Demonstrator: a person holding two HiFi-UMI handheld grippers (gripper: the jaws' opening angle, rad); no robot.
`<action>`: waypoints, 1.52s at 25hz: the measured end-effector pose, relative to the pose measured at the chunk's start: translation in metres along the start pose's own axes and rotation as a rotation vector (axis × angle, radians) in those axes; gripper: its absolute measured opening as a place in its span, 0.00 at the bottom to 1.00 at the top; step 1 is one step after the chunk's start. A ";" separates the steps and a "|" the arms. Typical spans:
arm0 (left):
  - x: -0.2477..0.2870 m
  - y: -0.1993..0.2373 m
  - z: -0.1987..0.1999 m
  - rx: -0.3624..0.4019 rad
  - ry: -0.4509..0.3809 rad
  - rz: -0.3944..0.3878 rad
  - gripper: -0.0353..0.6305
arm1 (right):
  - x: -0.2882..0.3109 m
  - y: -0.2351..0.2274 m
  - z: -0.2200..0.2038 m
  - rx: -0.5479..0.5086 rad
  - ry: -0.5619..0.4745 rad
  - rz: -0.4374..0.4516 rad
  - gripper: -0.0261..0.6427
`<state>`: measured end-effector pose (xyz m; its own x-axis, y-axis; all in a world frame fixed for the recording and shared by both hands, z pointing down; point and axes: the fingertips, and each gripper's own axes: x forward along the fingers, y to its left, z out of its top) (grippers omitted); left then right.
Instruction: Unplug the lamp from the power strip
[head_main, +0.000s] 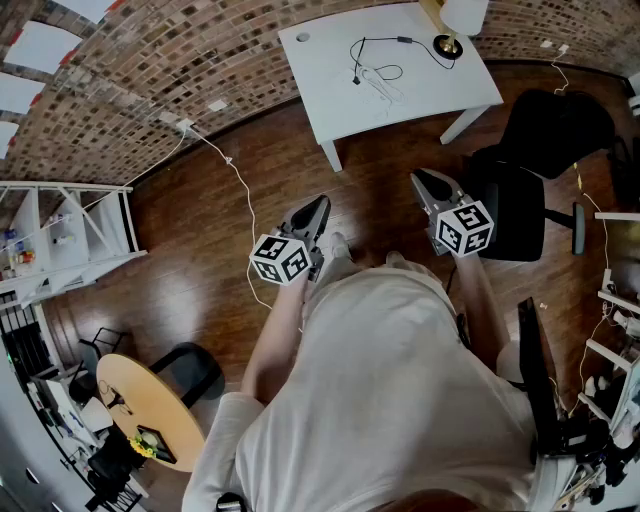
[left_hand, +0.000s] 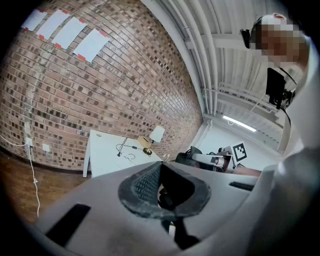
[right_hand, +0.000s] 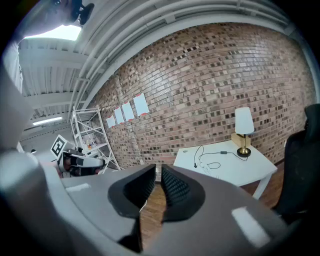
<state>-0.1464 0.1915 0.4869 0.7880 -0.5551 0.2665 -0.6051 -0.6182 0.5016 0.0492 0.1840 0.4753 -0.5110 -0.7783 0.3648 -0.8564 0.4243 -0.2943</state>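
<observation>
Lamp (head_main: 466, 12), white shade on a brass stem and round base, stands upright at the far corner of the white rectangular table (head_main: 400, 95), well apart from both grippers. Thin black cord (head_main: 382, 44) trails from its base across the tabletop; power strip cannot be made out. Left gripper (head_main: 321, 203): claw pressed together at the tips, nothing in it. Right gripper (head_main: 421, 179): pads a thin slit apart, dark wooden floor (head_main: 200, 250) showing through, empty. Both held over the floor, pointing toward the table. Black office chair (head_main: 520, 200) just beside the right gripper.
</observation>
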 end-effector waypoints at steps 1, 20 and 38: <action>-0.002 0.010 0.005 0.005 -0.001 -0.003 0.06 | 0.009 0.005 0.003 -0.005 -0.003 -0.001 0.08; -0.004 0.095 0.024 -0.019 0.064 -0.096 0.06 | 0.075 0.019 -0.011 0.002 0.040 -0.136 0.08; 0.096 0.072 0.052 0.083 0.070 -0.089 0.06 | 0.109 -0.096 0.020 -0.019 0.124 -0.066 0.08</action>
<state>-0.1198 0.0644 0.5055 0.8431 -0.4575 0.2826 -0.5377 -0.7086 0.4569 0.0773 0.0492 0.5257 -0.4580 -0.7422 0.4893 -0.8890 0.3841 -0.2494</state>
